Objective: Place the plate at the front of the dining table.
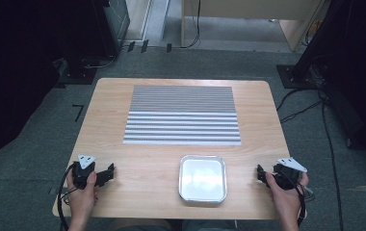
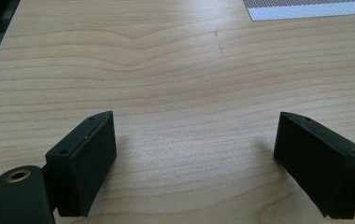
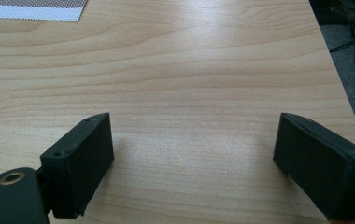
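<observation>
Lying flat, tray [image 1: 203, 178] squarish, sides table-aligned

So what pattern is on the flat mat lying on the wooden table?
Grey and white horizontal stripes on the flat rectangular mat, finer toward the far edge; clearest in the high view.

Around the metal tray [image 1: 202, 178], which is the only raised obstacle, we find bare table [image 1: 142, 163] on both sides and in front of our spread jaws, and the flat striped mat [image 1: 182, 114] lies beyond it.
</observation>
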